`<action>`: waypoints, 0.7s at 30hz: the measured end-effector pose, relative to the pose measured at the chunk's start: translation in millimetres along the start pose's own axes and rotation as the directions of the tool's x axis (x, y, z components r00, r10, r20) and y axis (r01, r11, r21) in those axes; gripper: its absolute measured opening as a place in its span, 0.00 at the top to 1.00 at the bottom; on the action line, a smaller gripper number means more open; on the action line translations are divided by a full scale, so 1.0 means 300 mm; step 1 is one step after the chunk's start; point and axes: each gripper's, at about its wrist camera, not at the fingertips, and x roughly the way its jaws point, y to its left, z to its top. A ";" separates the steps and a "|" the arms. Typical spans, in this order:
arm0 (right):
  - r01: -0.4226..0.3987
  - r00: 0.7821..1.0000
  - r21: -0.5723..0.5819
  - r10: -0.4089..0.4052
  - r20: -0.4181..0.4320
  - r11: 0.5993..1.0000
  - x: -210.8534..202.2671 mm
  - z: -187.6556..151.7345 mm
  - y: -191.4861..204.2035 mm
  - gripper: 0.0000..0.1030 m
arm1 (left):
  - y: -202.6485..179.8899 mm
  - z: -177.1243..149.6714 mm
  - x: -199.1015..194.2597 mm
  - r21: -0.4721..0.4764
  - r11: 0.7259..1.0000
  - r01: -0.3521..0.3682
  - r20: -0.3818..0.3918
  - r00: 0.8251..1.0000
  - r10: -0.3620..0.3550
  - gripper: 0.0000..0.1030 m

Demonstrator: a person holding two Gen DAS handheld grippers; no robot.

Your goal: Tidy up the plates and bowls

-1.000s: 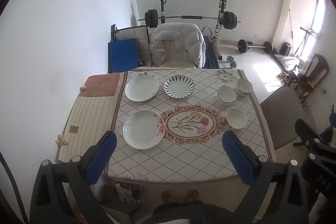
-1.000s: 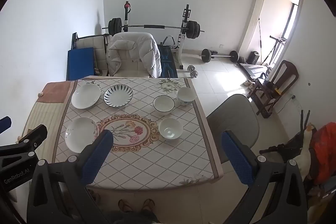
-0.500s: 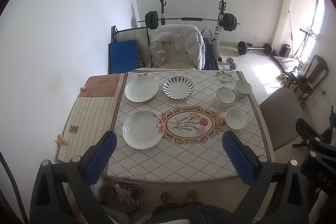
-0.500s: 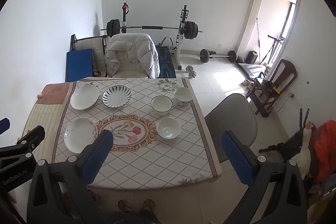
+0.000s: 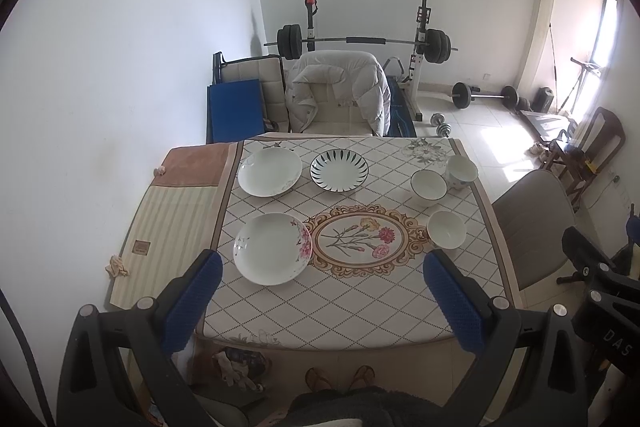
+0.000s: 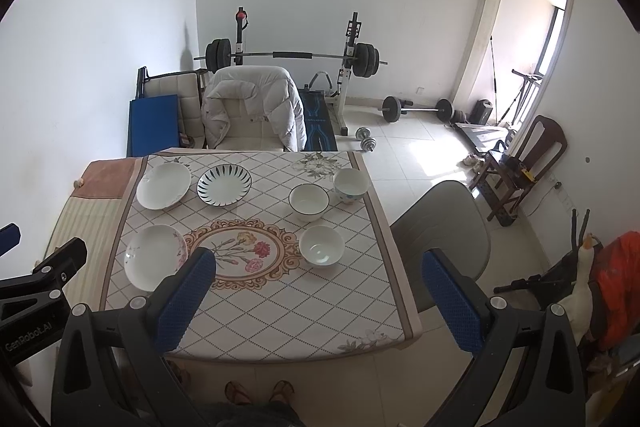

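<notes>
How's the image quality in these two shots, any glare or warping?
Left wrist view: fisheye bends the white wall; sunlight blows out the tiled floor. Right wrist view: same curvature, dark rounded corners, a bright floor patch; the white bowls stay sharp.

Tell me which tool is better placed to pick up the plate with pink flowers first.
Probably the left tool: the flowered plate lies near its left finger, on the table's left side. The right tool sits nearer the bowls.

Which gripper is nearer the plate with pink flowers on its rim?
Left. The left gripper hangs just short of the pink-flowered plate; the right gripper sits farther off, to the plate's right.
</notes>
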 end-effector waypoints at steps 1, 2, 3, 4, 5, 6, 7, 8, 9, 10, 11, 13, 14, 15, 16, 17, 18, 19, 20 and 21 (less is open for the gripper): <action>0.000 1.000 0.000 0.000 0.000 1.000 0.000 0.000 0.001 0.00 | 0.000 0.000 -0.003 0.000 1.000 0.000 0.003 1.000 0.000 0.00; 0.001 1.000 -0.001 -0.001 0.001 1.000 -0.002 0.001 0.000 0.00 | -0.001 0.003 -0.004 0.000 1.000 0.001 0.004 1.000 -0.001 0.00; 0.001 1.000 -0.001 -0.001 0.001 1.000 0.000 0.001 0.000 0.00 | -0.002 0.002 -0.007 0.000 1.000 0.002 0.006 1.000 -0.002 0.00; 0.001 1.000 0.000 -0.001 0.002 1.000 -0.002 0.002 0.002 0.00 | -0.002 0.002 -0.008 0.001 1.000 0.003 0.007 1.000 -0.003 0.00; 0.001 1.000 0.001 -0.001 0.002 1.000 -0.005 0.004 0.002 0.00 | -0.003 0.004 -0.008 0.002 1.000 0.003 0.008 1.000 -0.003 0.00; 0.001 1.000 0.000 -0.001 0.003 1.000 -0.006 0.003 0.002 0.00 | -0.002 0.006 -0.007 0.003 1.000 0.004 0.008 1.000 -0.004 0.00; 0.002 1.000 0.001 -0.002 0.004 1.000 -0.005 0.002 0.002 0.00 | -0.002 0.007 -0.006 0.003 1.000 0.005 0.009 1.000 -0.005 0.00; 0.003 1.000 0.002 -0.003 0.006 1.000 -0.008 0.004 0.001 0.00 | -0.002 0.007 -0.006 0.003 1.000 0.006 0.010 1.000 -0.006 0.00; 0.003 1.000 0.001 -0.003 0.006 1.000 -0.009 0.005 0.002 0.00 | -0.004 0.005 -0.007 0.005 1.000 0.006 0.012 1.000 -0.006 0.00; 0.002 1.000 0.002 -0.002 0.006 1.000 -0.010 0.005 0.001 0.00 | -0.005 0.008 -0.007 0.007 1.000 0.005 0.015 1.000 -0.005 0.00; 0.003 1.000 0.004 -0.003 0.006 1.000 -0.011 0.006 0.000 0.00 | -0.008 0.000 -0.011 0.009 1.000 0.002 0.019 1.000 -0.003 0.00; 0.002 1.000 0.003 -0.002 0.007 1.000 -0.012 0.005 0.002 0.00 | -0.009 0.002 -0.010 0.010 1.000 0.001 0.020 1.000 -0.001 0.00; 0.002 1.000 0.006 -0.002 0.007 1.000 -0.014 0.008 0.001 0.00 | -0.011 -0.009 -0.011 0.009 1.000 0.002 0.022 1.000 -0.002 0.00; 0.003 1.000 0.006 -0.003 0.007 1.000 -0.012 0.007 0.003 0.00 | -0.012 -0.009 -0.011 0.010 1.000 0.001 0.021 1.000 -0.002 0.00; 0.004 1.000 0.006 -0.004 0.008 1.000 -0.014 0.010 0.003 0.00 | -0.012 -0.009 -0.011 0.011 1.000 0.001 0.021 1.000 -0.002 0.00; 0.005 1.000 0.007 -0.005 0.009 1.000 -0.016 0.010 0.002 0.00 | -0.013 -0.012 -0.013 0.012 1.000 0.001 0.022 1.000 -0.002 0.00; 0.004 1.000 0.008 -0.004 0.009 1.000 -0.018 0.010 0.001 0.00 | -0.014 -0.012 -0.013 0.011 1.000 0.001 0.022 1.000 -0.001 0.00; 0.005 1.000 0.007 -0.005 0.010 1.000 -0.018 0.011 0.001 0.00 | -0.014 -0.012 -0.013 0.011 1.000 0.000 0.022 1.000 -0.001 0.00; 0.007 1.000 0.005 -0.007 0.010 1.000 -0.018 0.012 0.000 0.00 | -0.014 -0.011 -0.013 0.010 1.000 0.001 0.023 1.000 -0.001 0.00; 0.010 1.000 0.004 -0.010 0.014 1.000 -0.018 0.011 0.000 0.00 | -0.014 -0.011 -0.013 0.011 1.000 0.000 0.022 1.000 -0.001 0.00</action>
